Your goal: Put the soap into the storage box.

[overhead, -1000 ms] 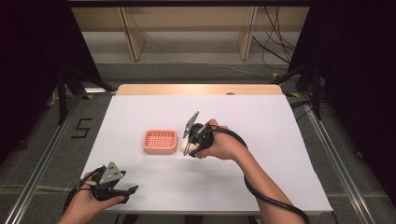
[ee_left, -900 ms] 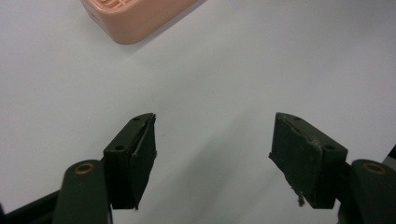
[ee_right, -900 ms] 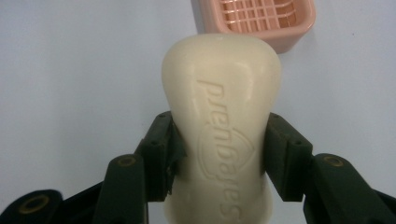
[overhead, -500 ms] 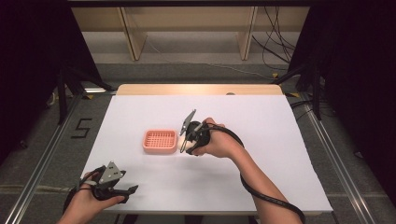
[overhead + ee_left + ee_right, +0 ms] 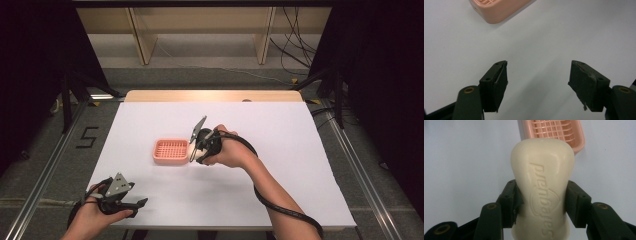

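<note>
Two hand-held grippers: our right hand-held gripper (image 5: 541,202) clamps the soap bar (image 5: 542,182), hiding part of the pink dish (image 5: 554,132); our left hand-held gripper (image 5: 537,85) gapes wide near the counter's (image 5: 300,150) front-left corner.

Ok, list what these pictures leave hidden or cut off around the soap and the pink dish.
- Soap bar: its lower end is cut off by the right gripper view's bottom edge; in the high view the right gripper and hand hide it.
- Pink dish: mostly cut off by the left gripper view's top edge; in the right gripper view the soap covers its near part.
- Embossed lettering: partly cut off.
</note>
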Action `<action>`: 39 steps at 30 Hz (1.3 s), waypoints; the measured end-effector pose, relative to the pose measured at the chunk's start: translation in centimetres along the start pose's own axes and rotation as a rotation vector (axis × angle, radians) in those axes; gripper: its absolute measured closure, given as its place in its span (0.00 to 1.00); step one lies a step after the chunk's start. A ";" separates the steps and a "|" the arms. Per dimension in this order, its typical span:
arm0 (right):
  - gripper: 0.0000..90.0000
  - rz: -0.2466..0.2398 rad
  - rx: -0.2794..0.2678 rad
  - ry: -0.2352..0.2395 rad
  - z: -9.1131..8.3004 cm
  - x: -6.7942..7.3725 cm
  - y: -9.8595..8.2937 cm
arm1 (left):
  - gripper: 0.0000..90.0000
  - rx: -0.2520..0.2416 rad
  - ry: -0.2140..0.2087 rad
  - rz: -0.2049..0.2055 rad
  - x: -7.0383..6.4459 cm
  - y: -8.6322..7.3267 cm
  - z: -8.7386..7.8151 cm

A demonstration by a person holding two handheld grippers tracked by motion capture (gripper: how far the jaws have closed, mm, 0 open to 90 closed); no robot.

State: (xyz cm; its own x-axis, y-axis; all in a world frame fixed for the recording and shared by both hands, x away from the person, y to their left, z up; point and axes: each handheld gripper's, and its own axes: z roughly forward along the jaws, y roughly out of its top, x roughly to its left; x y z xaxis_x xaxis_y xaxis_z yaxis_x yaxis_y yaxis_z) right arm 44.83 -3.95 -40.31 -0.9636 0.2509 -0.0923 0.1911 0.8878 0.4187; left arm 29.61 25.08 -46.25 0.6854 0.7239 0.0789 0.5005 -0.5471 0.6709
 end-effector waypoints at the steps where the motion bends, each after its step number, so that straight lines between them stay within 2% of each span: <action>1: 0.56 0.012 0.009 -0.005 0.0 0.0 0.1 | 0.34 0.001 -0.002 0.002 0.0 0.0 0.0; 4: 0.56 0.005 0.000 -0.005 0.1 0.0 0.2 | 0.34 0.002 0.004 0.009 0.0 0.0 -0.1; 5: 0.56 -0.015 -0.010 -0.003 0.2 -0.2 0.3 | 0.34 0.001 0.006 0.019 0.1 0.0 -0.1; 8: 0.56 0.019 0.007 -0.013 0.1 0.0 0.5 | 0.34 -0.007 0.002 0.012 0.1 0.0 -0.1; 9: 0.56 -0.002 -0.006 -0.002 0.2 -0.2 0.5 | 0.34 -0.011 0.004 0.011 0.0 0.0 -0.1; 11: 0.56 0.006 -0.005 -0.002 0.2 -0.1 0.5 | 0.34 -0.003 0.001 0.016 0.1 0.0 -0.1; 12: 0.56 -0.016 -0.015 -0.004 0.3 -0.3 0.6 | 0.34 -0.007 0.003 0.011 0.1 0.0 -0.1; 13: 0.56 0.003 -0.002 -0.006 0.3 -0.2 0.6 | 0.34 -0.010 0.009 0.014 0.1 0.0 -0.1; 21: 0.56 -0.001 -0.008 -0.009 0.5 -0.3 0.9 | 0.34 -0.018 0.008 0.010 0.1 0.0 -0.1; 24: 0.56 0.017 -0.007 -0.013 0.4 -0.2 1.0 | 0.34 -0.019 0.006 0.009 0.1 0.0 -0.1; 27: 0.56 -0.014 -0.023 -0.011 0.6 -0.4 1.2 | 0.34 -0.012 -0.002 0.015 0.1 0.0 -0.2; 28: 0.56 0.013 -0.005 -0.028 0.6 -0.3 1.3 | 0.34 -0.015 -0.003 0.011 0.1 0.0 -0.2; 29: 0.56 0.012 -0.004 -0.022 0.6 -0.3 1.3 | 0.34 -0.015 0.003 0.013 0.1 0.0 -0.1; 30: 0.56 -0.016 -0.027 -0.020 0.7 -0.5 1.4 | 0.34 -0.009 -0.001 0.021 0.2 0.0 -0.2; 31: 0.56 -0.011 -0.028 -0.018 0.8 -0.5 1.4 | 0.34 0.005 -0.001 0.039 0.3 0.0 -0.3; 34: 0.56 0.019 -0.005 -0.024 0.8 -0.3 1.5 | 0.34 0.004 0.000 0.038 0.3 0.0 -0.3; 35: 0.56 -0.005 -0.024 -0.021 1.0 -0.4 1.5 | 0.34 0.003 0.001 0.039 0.3 0.0 -0.3; 36: 0.56 -0.005 -0.024 -0.021 1.0 -0.4 1.5 | 0.34 0.003 0.001 0.039 0.3 0.0 -0.3; 37: 0.56 0.027 -0.009 -0.017 0.9 -0.3 1.6 | 0.34 0.001 0.000 0.036 0.3 0.0 -0.3; 38: 0.56 0.027 -0.009 -0.017 0.9 -0.3 1.6 | 0.34 0.001 0.000 0.036 0.3 0.0 -0.3; 39: 0.56 0.018 -0.009 -0.019 0.9 -0.4 1.6 | 0.34 -0.014 0.002 0.018 0.1 0.0 -0.2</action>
State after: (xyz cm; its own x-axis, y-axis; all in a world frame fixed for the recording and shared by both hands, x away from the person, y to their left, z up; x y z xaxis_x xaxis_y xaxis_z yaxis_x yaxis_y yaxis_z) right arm 45.70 -2.27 -40.43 -0.9562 0.2744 -0.1022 0.2067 0.8796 0.4285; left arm 29.62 25.23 -46.11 0.6933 0.7147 0.0927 0.4807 -0.5544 0.6794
